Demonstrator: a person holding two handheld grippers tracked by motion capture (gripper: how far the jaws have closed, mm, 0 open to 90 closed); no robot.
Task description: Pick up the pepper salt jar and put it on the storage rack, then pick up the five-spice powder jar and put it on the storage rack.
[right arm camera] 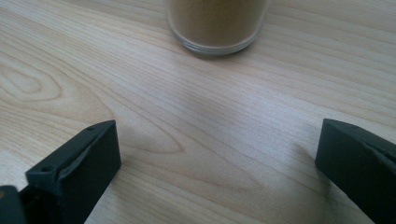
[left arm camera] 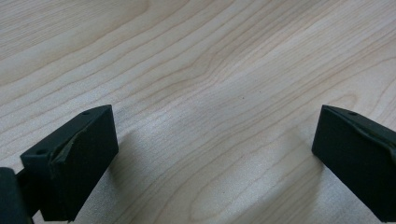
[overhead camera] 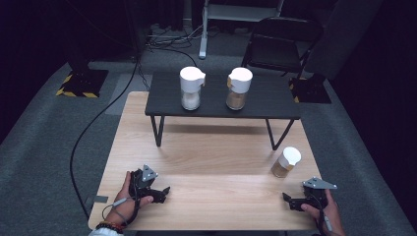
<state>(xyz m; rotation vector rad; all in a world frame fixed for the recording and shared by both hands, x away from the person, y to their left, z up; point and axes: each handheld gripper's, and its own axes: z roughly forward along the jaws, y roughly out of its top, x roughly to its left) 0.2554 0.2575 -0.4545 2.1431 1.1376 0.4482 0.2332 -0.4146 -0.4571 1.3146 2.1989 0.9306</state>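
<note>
A small jar (overhead camera: pixel 286 162) with a white lid and brown contents stands on the wooden table (overhead camera: pixel 211 157) at the right; its base (right arm camera: pixel 217 23) shows ahead in the right gripper view. My right gripper (overhead camera: pixel 286 200) rests near the front right edge, just short of that jar, open and empty (right arm camera: pixel 215 135). My left gripper (overhead camera: pixel 164 193) lies near the front left edge, jaws wide apart over bare wood (left arm camera: pixel 214 126). On a low black shelf (overhead camera: pixel 265 110) at the back stand a white-filled jar (overhead camera: pixel 191 88) and a brown-filled jar (overhead camera: pixel 238 88), both white-lidded.
The shelf stands on thin black legs (overhead camera: pixel 158 130) with a gap beneath it. Beyond the table are a black folding chair (overhead camera: pixel 278 44), a cable (overhead camera: pixel 93 123) on the grey carpet and a yellow-striped stand base (overhead camera: pixel 81 81).
</note>
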